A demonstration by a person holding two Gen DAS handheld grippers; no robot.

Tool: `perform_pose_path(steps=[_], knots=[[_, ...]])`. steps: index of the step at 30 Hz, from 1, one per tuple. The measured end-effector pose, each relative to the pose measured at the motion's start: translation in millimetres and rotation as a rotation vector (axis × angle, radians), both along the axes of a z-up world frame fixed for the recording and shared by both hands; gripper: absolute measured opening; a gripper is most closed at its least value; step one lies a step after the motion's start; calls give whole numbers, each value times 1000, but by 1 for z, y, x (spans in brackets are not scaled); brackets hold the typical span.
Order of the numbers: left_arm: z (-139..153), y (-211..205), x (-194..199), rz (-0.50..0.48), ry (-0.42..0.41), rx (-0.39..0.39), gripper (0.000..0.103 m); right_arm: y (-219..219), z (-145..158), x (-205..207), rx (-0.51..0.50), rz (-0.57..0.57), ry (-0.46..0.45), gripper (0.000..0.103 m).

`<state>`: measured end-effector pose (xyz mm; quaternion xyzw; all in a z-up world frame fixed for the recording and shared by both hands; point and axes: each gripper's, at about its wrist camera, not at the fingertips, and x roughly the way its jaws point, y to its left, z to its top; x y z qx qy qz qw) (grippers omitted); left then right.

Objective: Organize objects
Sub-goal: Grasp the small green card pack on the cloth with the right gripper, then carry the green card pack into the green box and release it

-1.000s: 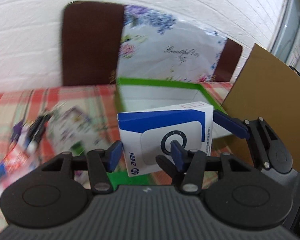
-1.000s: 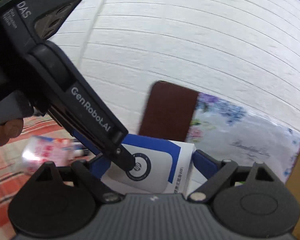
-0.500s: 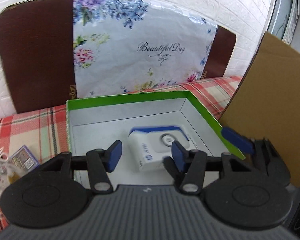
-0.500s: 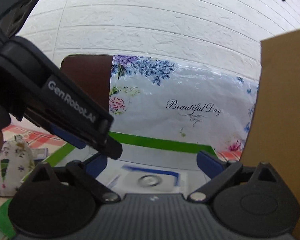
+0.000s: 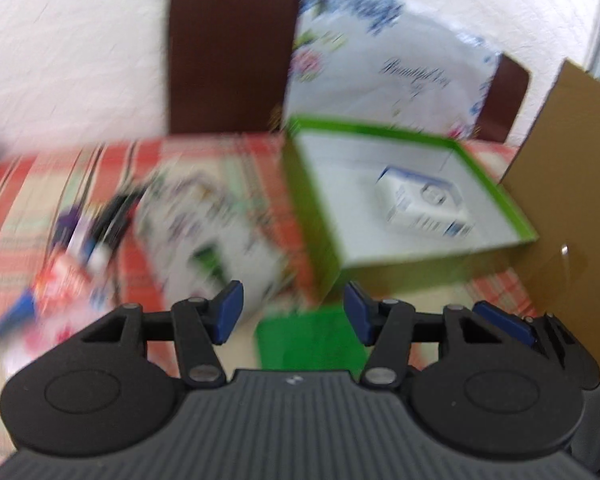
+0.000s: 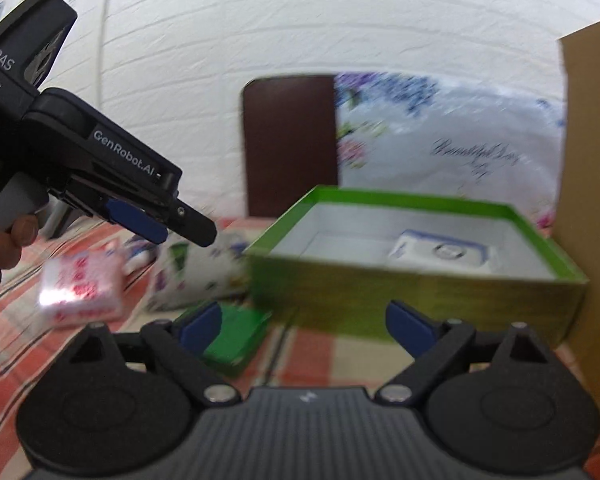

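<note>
We've dropped the blue-white box point(image 5: 426, 206) into the green tray point(image 5: 416, 258) at frame right, so left gripper point(image 5: 292, 316) is apart and empty, right gripper point(image 6: 304, 322) closing on nothing; floral pouch point(image 5: 208, 220) probably next.

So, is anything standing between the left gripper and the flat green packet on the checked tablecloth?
Nothing visible blocks it. The flat green packet lies bare just beyond the left gripper, whose jaws are open and empty. The floral fabric pouch sits to its left, the green-rimmed open box behind.
</note>
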<state>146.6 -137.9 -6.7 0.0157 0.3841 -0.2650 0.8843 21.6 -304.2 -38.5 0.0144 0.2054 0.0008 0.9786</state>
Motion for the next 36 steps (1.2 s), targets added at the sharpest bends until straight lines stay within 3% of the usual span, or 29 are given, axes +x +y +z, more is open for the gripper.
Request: perform_pose_path(steps=[5, 9, 14, 17, 18, 20, 21, 22, 23, 26, 29, 33, 36], knots=[[-30, 21, 6, 23, 139, -56, 57, 30, -12, 14, -14, 89, 106, 88], [-37, 8, 10, -35, 153, -78, 58, 41, -22, 28, -40, 116, 170, 87], [-56, -17, 20, -64, 160, -28, 60, 35, -32, 49, 21, 119, 244, 77], [-55, -22, 15, -94, 156, -41, 57, 37, -30, 54, 22, 138, 233, 54], [-52, -23, 12, -95, 147, -30, 57, 40, -30, 53, 18, 145, 229, 52], [-46, -20, 2, -100, 126, -24, 53, 45, -29, 47, -3, 125, 216, 38], [-44, -17, -1, -118, 142, -50, 46, 47, -29, 43, -3, 130, 210, 31], [-43, -13, -4, -145, 190, -93, 32, 47, -27, 39, 15, 153, 205, 20], [-40, -10, -8, -146, 208, -118, 33, 49, -25, 35, 36, 177, 196, 20], [-24, -11, -26, -153, 114, -97, 32, 62, -15, 20, -38, 175, 130, 21], [-12, -12, -31, -167, 89, -104, 32, 66, -9, 15, -80, 180, 96, 22], [-8, -15, -37, -171, 66, -86, 34, 57, -10, 10, -49, 178, 113, 31], [-6, -13, -37, -168, 65, -102, 43, 45, -16, 7, -22, 161, 155, 33]])
